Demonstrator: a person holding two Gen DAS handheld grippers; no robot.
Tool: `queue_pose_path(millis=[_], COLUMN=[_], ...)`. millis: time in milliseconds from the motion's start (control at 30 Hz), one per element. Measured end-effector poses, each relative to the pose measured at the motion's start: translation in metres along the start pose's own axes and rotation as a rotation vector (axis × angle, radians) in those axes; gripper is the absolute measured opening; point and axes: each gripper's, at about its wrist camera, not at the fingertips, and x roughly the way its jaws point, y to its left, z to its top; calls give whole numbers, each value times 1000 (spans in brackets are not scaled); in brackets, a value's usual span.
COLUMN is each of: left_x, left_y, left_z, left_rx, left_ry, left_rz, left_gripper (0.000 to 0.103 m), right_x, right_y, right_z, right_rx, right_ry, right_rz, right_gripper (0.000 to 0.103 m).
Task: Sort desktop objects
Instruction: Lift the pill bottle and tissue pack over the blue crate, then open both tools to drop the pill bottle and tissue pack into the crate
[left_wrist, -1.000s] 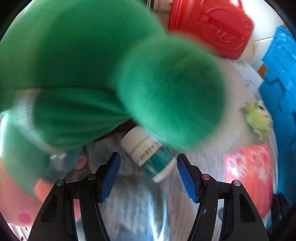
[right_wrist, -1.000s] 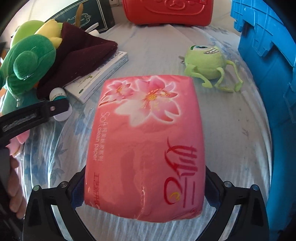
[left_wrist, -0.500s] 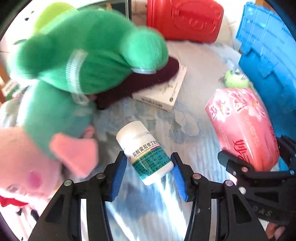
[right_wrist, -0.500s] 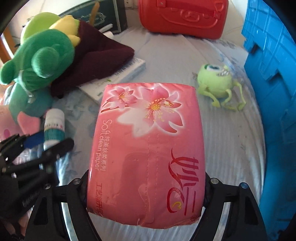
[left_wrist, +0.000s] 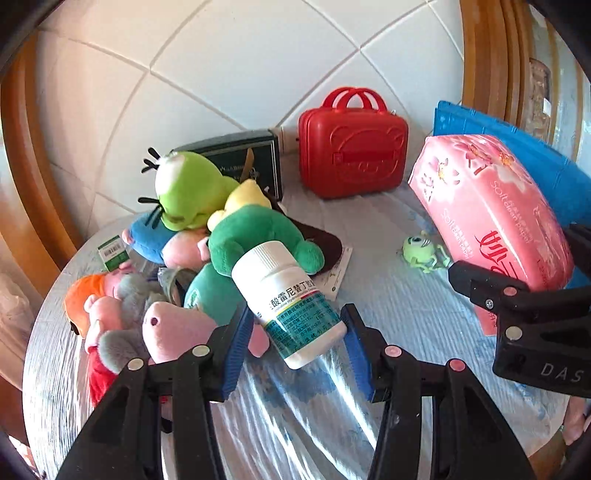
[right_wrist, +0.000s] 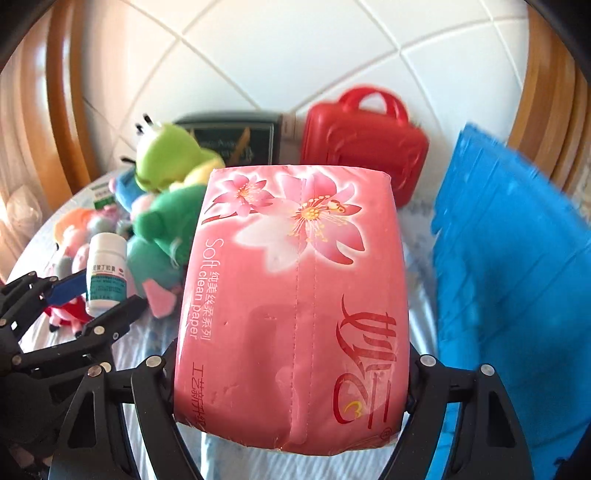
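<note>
Bottle first: white pill bottle (left_wrist: 291, 299) sits tilted between the blue pads of the left gripper (left_wrist: 297, 347), pinched at its labelled lower body, raised above the table (left_wrist: 388, 306) in front of the plush pile (left_wrist: 207, 236). Rigid, smooth plastic, likely light — could swivel or slip; a hold nearer mid-body looks safer. Right gripper (right_wrist: 291, 387) clamps the near end of the pink tissue pack (right_wrist: 295, 302), held aloft beside the blue crate (right_wrist: 517, 266). Soft, light, glossy wrap — it will dent, not break; the far end overhangs unsupported.
</note>
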Motion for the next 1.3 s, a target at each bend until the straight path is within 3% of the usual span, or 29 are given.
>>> queue_pose_path(millis=[167,333,533,767,900,1133,1300], left_x=[-61,-98,-124,-131,-103,-18,30], left_y=[10,-19,-91,-224,-297,-388,-422], left_z=[14,47,99,144,157,188,173], left_rx=[-5,6,30,145,204,242,312], left_ry=[-98,-175,-263,-315,-206,147,291], left_rz=[8,-9,-80,-164,-247,-322,-273], left_gripper=[48,48,48,48,48,48,48], right_x=[-67,-119,-170,-196,-181,-131,-110], right_y=[-5,-42,-124,-254,-318,-409,-432], right_z=[14,25,23,-6,-28,-43,-40], right_rx=[21,48,90,165,195,286,301], right_ry=[-118,-198,-281,-277,-199,-68,-14], right_rz=[-51,-90,-223,-390,-444,-446,-397], right_gripper=[82,82,83,83,83,83,83])
